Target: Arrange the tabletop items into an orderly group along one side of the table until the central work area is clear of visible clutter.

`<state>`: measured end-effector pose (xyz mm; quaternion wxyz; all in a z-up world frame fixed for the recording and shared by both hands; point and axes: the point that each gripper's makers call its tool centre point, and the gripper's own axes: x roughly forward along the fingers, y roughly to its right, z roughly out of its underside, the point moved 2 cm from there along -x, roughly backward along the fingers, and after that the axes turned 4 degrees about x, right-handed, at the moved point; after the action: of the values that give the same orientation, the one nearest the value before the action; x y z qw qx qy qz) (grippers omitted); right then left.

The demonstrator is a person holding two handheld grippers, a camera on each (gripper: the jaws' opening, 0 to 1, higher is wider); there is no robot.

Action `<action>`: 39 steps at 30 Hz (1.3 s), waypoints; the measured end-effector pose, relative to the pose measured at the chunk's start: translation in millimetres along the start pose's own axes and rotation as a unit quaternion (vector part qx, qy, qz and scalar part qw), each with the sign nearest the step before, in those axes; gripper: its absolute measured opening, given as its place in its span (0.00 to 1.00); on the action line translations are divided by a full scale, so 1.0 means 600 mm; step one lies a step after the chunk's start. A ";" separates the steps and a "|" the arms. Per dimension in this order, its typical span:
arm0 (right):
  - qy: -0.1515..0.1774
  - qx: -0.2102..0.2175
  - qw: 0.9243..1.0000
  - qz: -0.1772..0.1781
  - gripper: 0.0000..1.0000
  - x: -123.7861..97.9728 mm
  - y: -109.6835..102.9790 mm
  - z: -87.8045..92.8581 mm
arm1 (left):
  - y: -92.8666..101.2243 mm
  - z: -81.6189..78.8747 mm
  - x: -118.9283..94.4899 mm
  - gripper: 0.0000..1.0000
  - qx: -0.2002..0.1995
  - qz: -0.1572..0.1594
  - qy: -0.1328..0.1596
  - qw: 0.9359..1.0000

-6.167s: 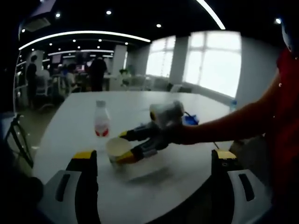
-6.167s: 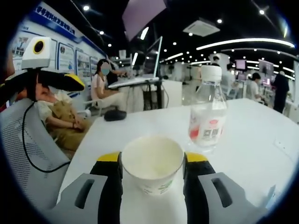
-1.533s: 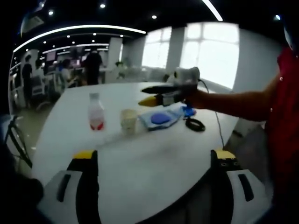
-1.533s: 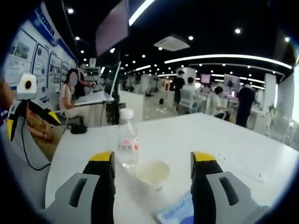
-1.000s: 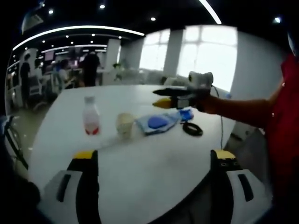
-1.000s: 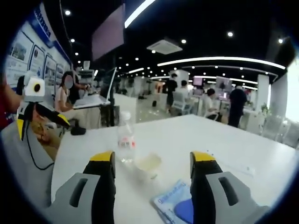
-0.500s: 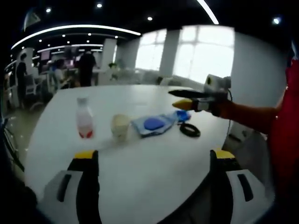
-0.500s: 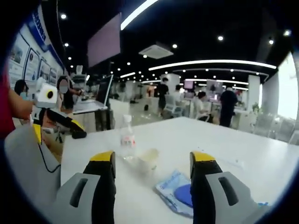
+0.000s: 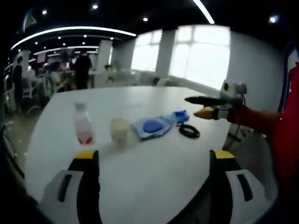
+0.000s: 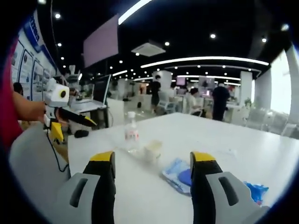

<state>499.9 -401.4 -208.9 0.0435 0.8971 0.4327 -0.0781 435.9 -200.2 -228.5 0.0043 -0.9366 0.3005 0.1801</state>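
Row on white round desk [image 9: 154, 158]: clear plastic bottle with red label [image 9: 83, 123], cream paper cup [image 9: 119, 131] beside it, blue-printed flat pouch [image 9: 152, 126], small blue wrapper [image 9: 181, 115], black cable coil [image 9: 189, 131]. Left tongs [image 9: 154, 156] and right tongs [image 10: 153, 158] spread, empty, above the desk.

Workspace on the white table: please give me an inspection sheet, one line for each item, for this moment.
Surface: round white table, bare in the near part.
Job's things: clear plastic bottle with red label, pale paper cup, blue-and-white flat packet and small blue crumpled wrapper stand in a row across the table.
Clutter: nothing seen apart from the row.
Grippers: left tongs open, holding nothing; right tongs open, holding nothing, held off the table's edge in the left gripper view.
Cables: black coiled cable beside the wrapper.
Surroundings: open office with people at desks, ceiling lights, bright windows.
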 end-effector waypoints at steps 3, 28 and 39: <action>0.001 0.003 1.000 0.007 0.64 -0.013 -0.006 -0.002 | -0.015 -0.001 0.002 0.95 0.001 -0.002 -0.001 1.000; 0.001 0.035 0.998 0.051 0.63 -0.054 -0.015 0.015 | -0.218 0.001 0.077 0.88 0.085 -0.066 -0.026 0.994; -0.010 0.040 0.997 0.068 0.62 -0.059 -0.003 0.026 | -0.274 0.009 0.123 0.79 0.068 -0.071 -0.027 0.995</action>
<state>475.5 -429.7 -217.8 0.0166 0.9246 0.3670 -0.1010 582.5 -106.6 -275.2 0.0891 -0.9480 0.2445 0.1833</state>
